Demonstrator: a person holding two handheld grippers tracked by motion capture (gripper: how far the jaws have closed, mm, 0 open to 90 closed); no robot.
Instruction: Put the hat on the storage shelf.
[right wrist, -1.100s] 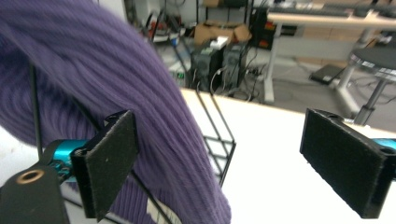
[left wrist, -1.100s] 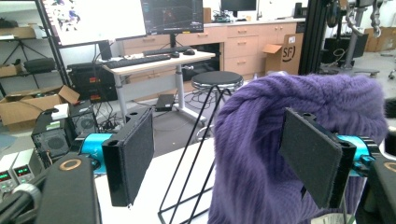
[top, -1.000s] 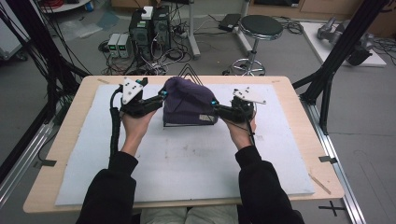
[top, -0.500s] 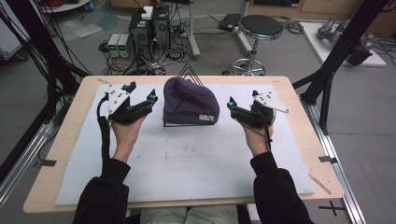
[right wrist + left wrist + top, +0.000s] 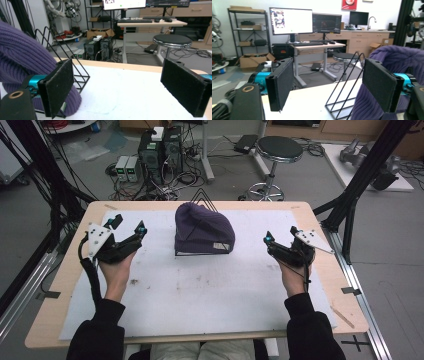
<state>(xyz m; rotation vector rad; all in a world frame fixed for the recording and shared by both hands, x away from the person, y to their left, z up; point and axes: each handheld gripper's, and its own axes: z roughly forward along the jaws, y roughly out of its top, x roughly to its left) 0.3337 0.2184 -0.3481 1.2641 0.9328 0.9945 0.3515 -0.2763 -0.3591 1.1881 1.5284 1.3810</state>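
Since the earlier frames both claws have drawn outward from the purple knit beanie (image 5: 204, 231): the left claw (image 5: 129, 226) and right claw (image 5: 280, 236) now sit well apart from it on either side, each released with its jaws spread and nothing between them. The beanie stays draped over a black wire stand (image 5: 344, 85) at the middle-back of the white-covered tabletop (image 5: 200, 290). Most of the thin triangular stand is hidden under the ribbed, soft wool.

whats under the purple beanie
A black wire stand pokes out behind and below the purple beanie; the rest of its frame is covered by the knit.
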